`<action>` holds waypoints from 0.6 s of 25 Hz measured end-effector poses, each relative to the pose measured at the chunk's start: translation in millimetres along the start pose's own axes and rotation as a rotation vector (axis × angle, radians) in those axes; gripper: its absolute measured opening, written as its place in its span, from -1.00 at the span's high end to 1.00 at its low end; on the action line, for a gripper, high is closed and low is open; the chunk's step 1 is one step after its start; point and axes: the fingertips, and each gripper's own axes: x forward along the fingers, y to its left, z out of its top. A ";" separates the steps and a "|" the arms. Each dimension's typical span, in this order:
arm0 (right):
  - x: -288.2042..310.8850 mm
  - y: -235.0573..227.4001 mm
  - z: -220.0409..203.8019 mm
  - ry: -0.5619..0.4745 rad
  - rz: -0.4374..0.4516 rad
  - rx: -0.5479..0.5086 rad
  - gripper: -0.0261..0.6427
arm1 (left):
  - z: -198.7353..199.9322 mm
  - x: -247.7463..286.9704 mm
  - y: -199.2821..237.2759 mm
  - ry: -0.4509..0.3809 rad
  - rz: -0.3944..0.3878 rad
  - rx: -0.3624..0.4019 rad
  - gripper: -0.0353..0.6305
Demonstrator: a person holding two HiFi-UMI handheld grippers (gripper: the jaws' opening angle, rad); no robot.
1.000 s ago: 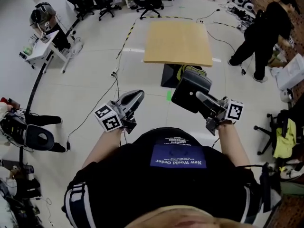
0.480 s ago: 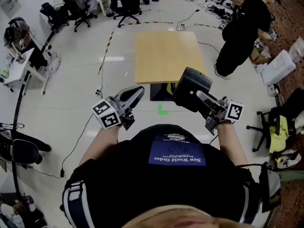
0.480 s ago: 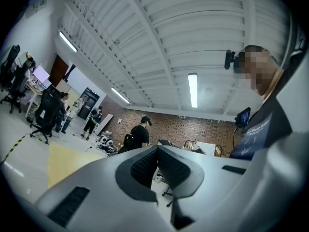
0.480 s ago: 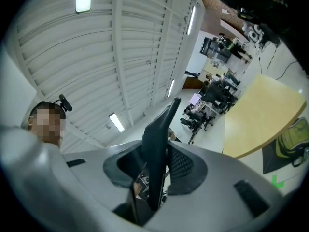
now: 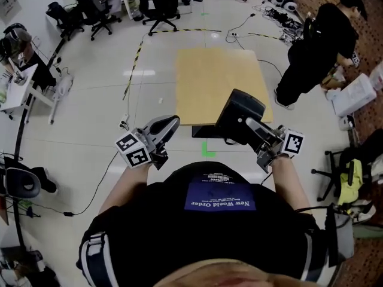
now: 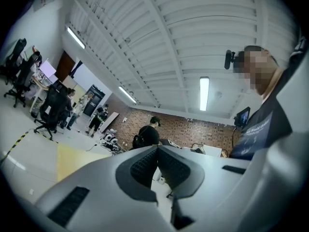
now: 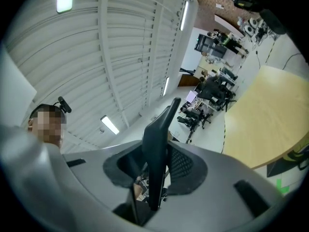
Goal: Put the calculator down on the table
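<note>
1. The right gripper (image 5: 251, 126) is clamped tight on the calculator (image 5: 237, 113), a dark slab sitting edge-on between its jaws.
2. The left gripper (image 5: 169, 124) has its jaws pressed together with nothing in them.
3. The calculator's up in the air, and in the head view it overlaps the near edge of the wooden table (image 5: 215, 79).

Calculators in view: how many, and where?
1. The calculator is clamped in the right gripper, held in the air, not yet on the wooden table. No others visible; the left gripper is shut, empty.
</note>
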 end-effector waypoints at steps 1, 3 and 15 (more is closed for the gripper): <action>8.5 -11.3 10.4 0.007 0.007 0.008 0.61 | 2.9 6.4 13.2 0.002 0.015 -0.005 0.88; 16.2 -35.5 30.5 0.025 0.028 0.023 0.61 | 3.3 23.9 31.4 0.003 0.044 -0.003 0.88; 9.7 -178.0 188.3 0.202 0.156 0.078 0.61 | 16.4 196.4 110.4 -0.041 0.238 -0.009 0.88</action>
